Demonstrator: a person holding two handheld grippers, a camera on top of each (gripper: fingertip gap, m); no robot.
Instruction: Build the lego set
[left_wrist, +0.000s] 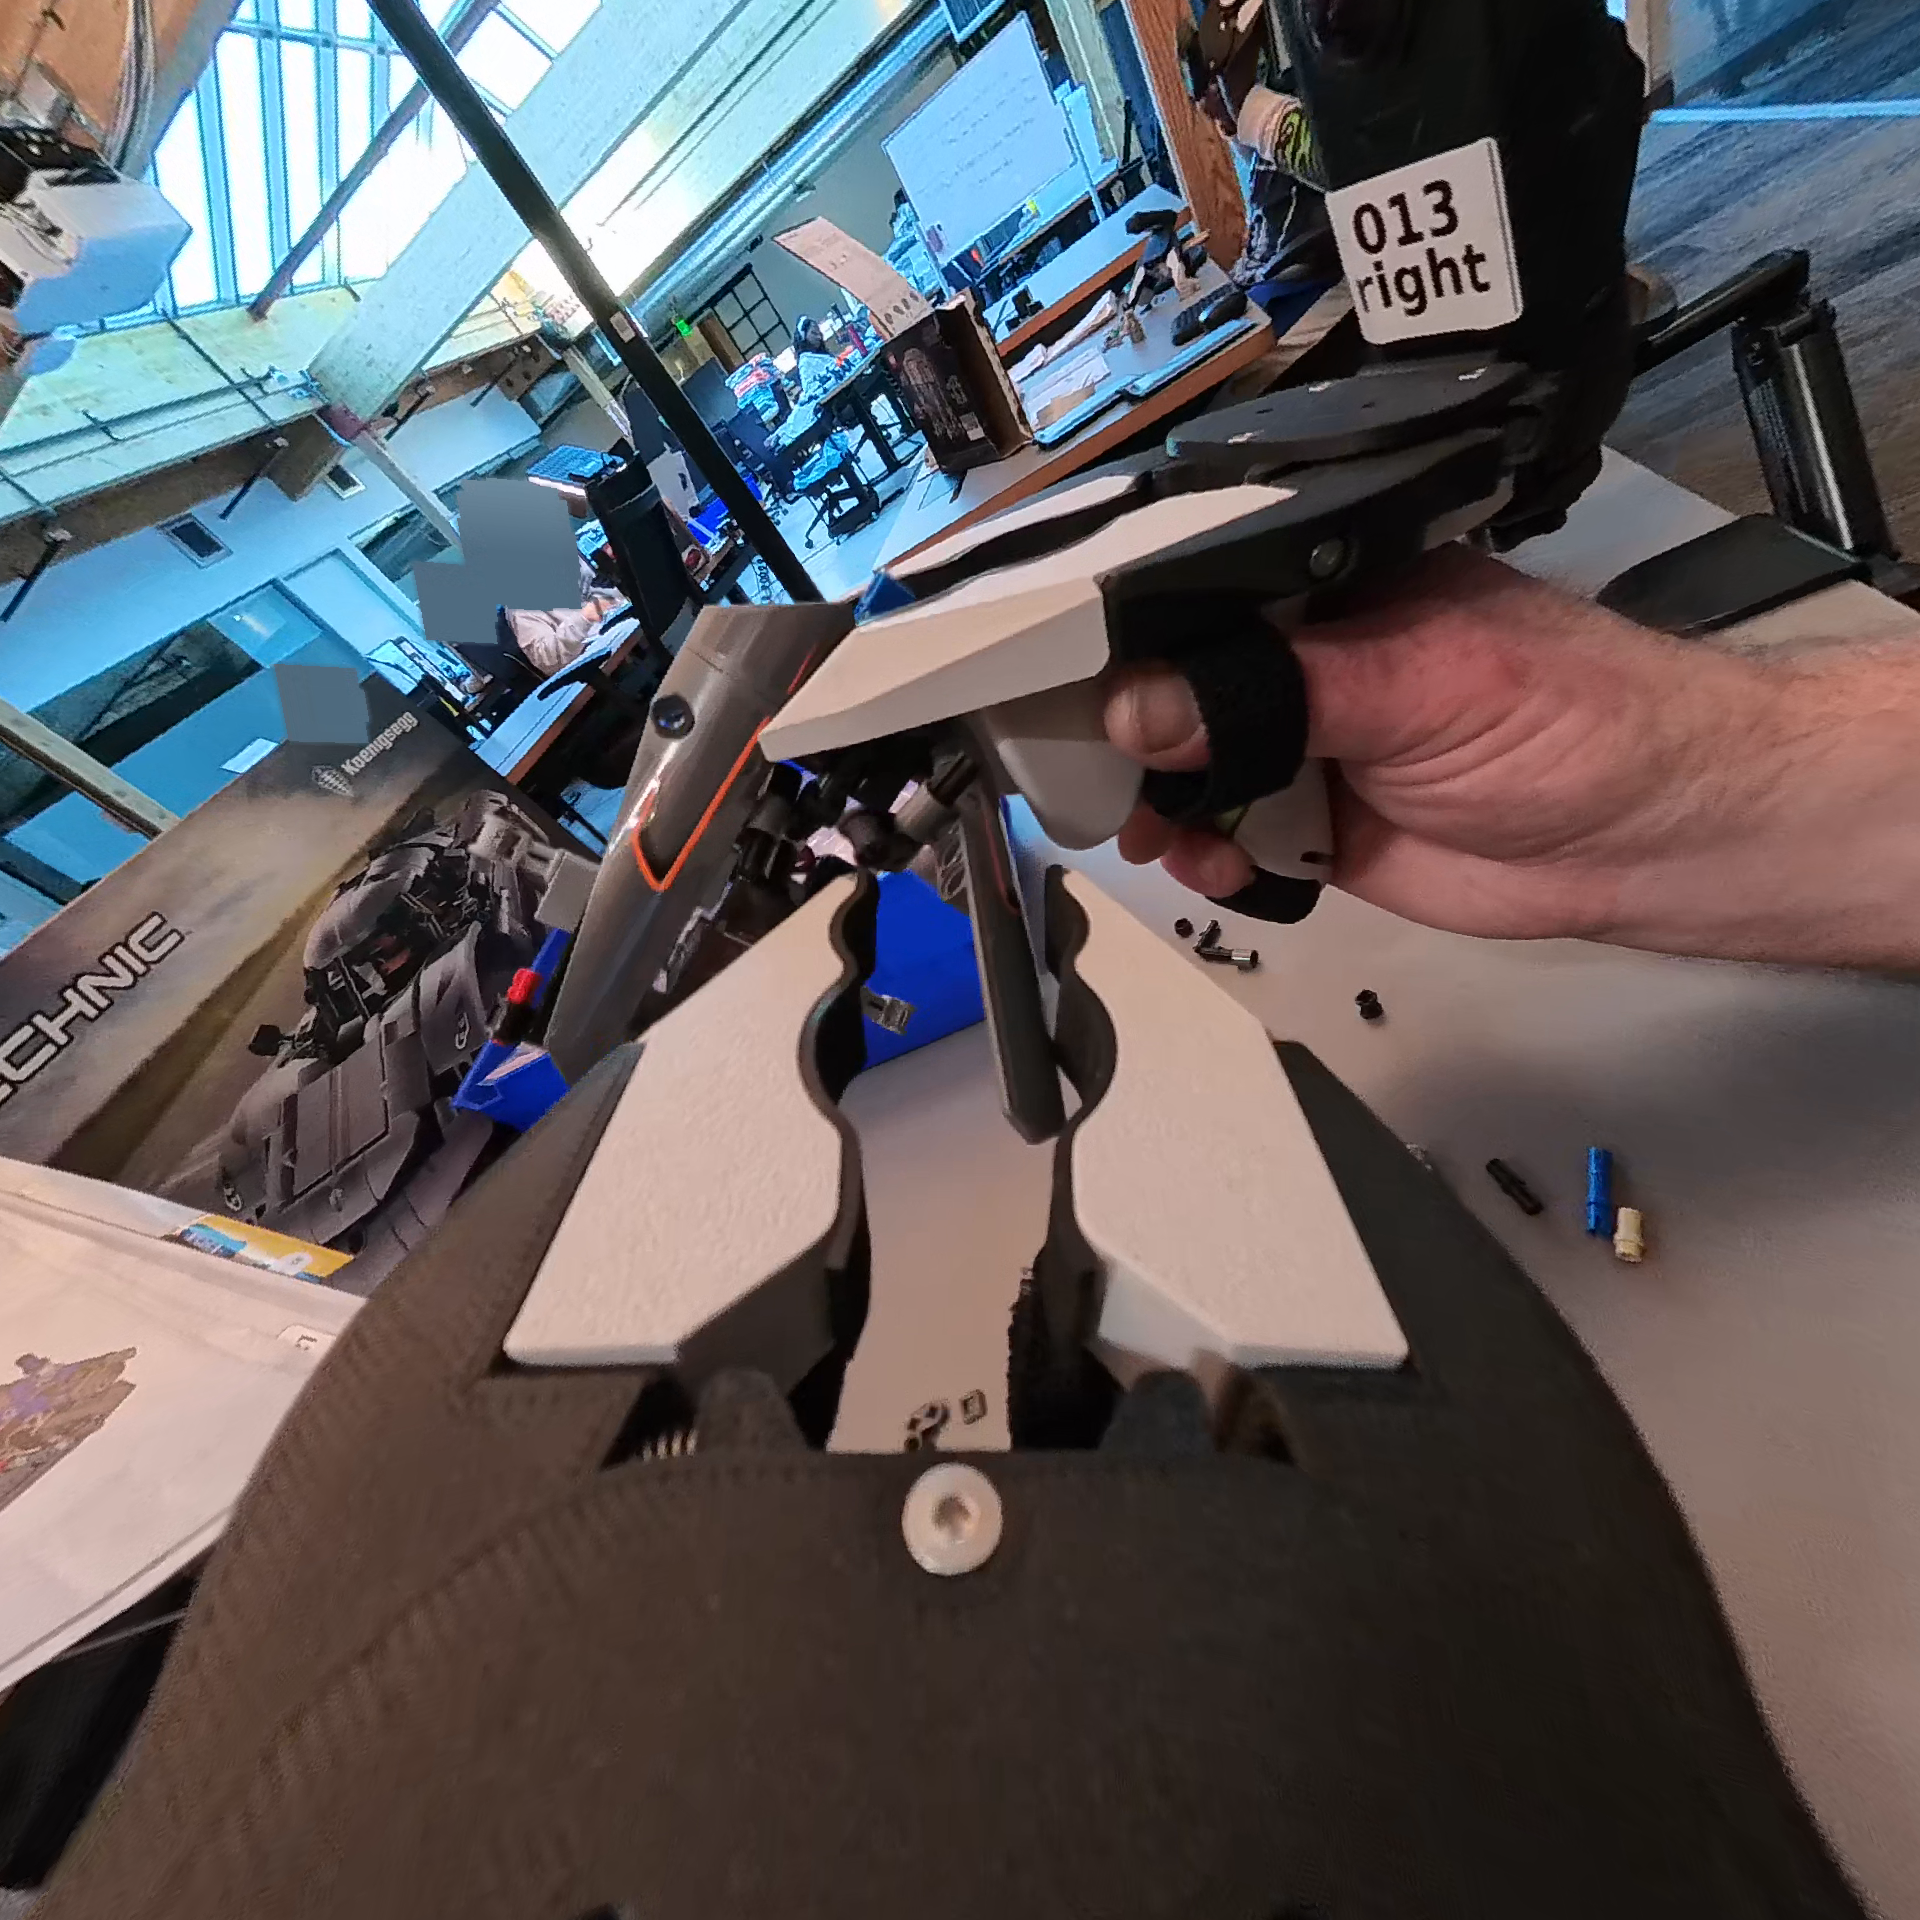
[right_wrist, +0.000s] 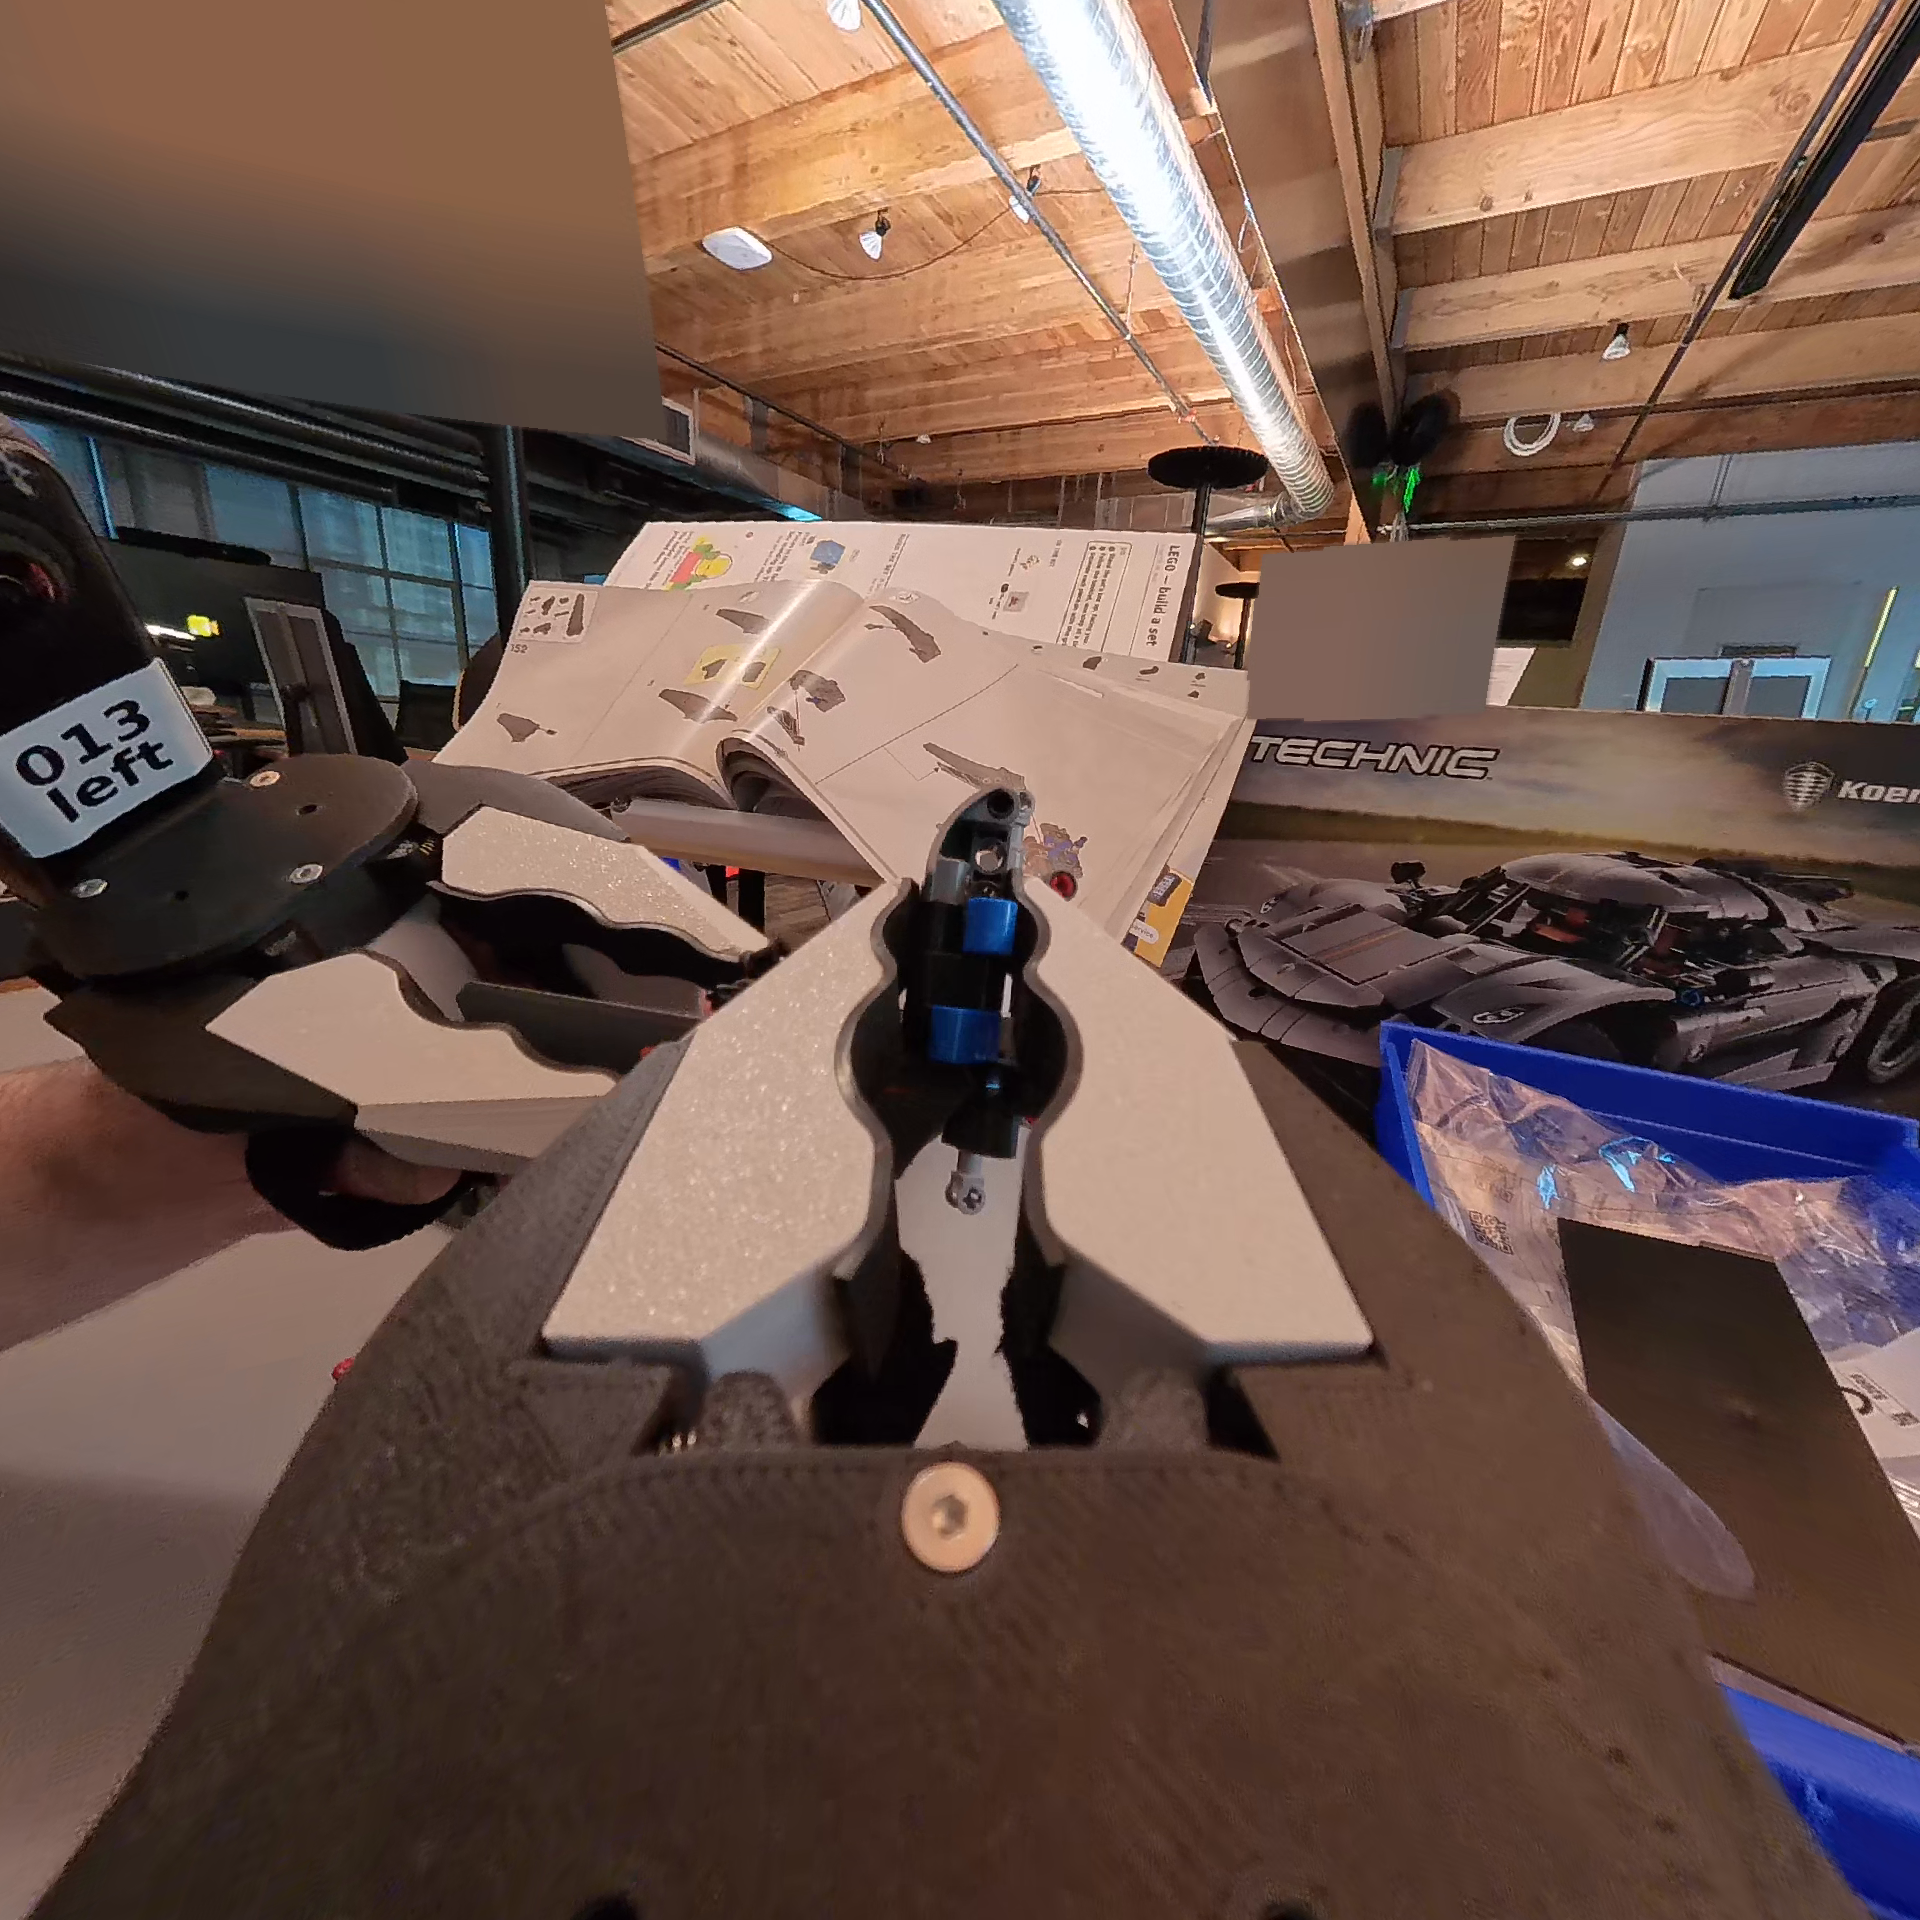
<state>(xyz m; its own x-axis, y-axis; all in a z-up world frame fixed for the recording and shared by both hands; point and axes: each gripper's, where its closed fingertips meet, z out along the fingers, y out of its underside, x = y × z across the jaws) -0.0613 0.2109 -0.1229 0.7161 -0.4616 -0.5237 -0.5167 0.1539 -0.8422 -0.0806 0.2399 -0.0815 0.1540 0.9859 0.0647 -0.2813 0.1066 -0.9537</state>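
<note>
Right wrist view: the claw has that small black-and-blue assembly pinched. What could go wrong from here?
1. The black-and-blue assembly sits in the right claw only by its sides; a twist could pop it loose.
2. The left claw touches the grey panel with one finger only, so the car body may swing.
3. Loose pins lie near the table edge and could get knocked off.

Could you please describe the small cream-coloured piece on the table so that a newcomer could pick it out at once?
Start at the white table, on the bare stretch to the right of the left gripper. Three loose pieces lie there in a row: a black pin, a blue pin and the cream piece. It is the palest and shortest, lying against the blue pin's lower end.
</note>
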